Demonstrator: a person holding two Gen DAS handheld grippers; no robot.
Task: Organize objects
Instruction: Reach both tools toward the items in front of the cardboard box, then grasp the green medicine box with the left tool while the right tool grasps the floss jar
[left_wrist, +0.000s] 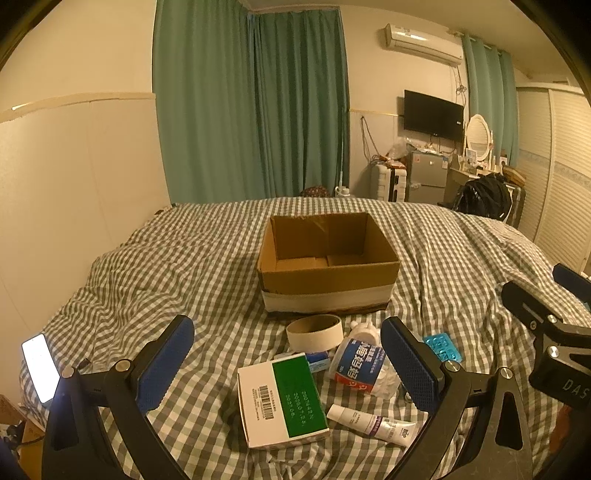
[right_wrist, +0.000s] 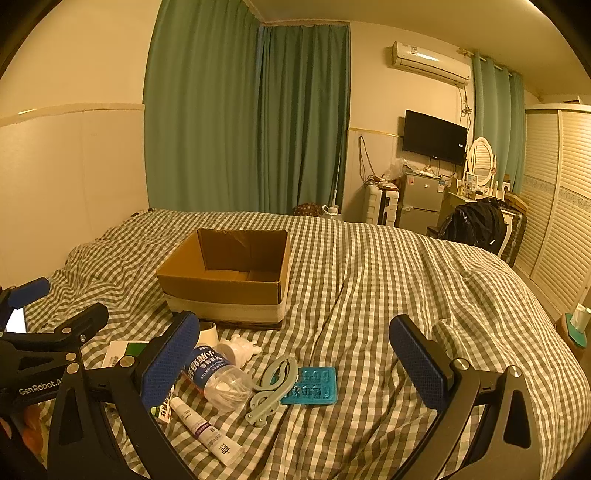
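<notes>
Cardboard box (left_wrist: 327, 273) beyond both jaws, spread wide, meds carton (left_wrist: 282, 398) btwn left pair.

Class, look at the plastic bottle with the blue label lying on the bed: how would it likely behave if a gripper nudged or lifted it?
The bottle lies on its side, so a nudge would probably roll it. Its clear body looks mostly empty, so likely light. The smooth plastic may slip between the fingers.

Dim, warm yellow indoor light, cast over both views. Phone screen (left_wrist: 40, 367) blown out to white glare. Soft shadow inside box (left_wrist: 325, 254). Strong fisheye bending; black vignette at corners. Focus fairly sharp, slight grain.
</notes>
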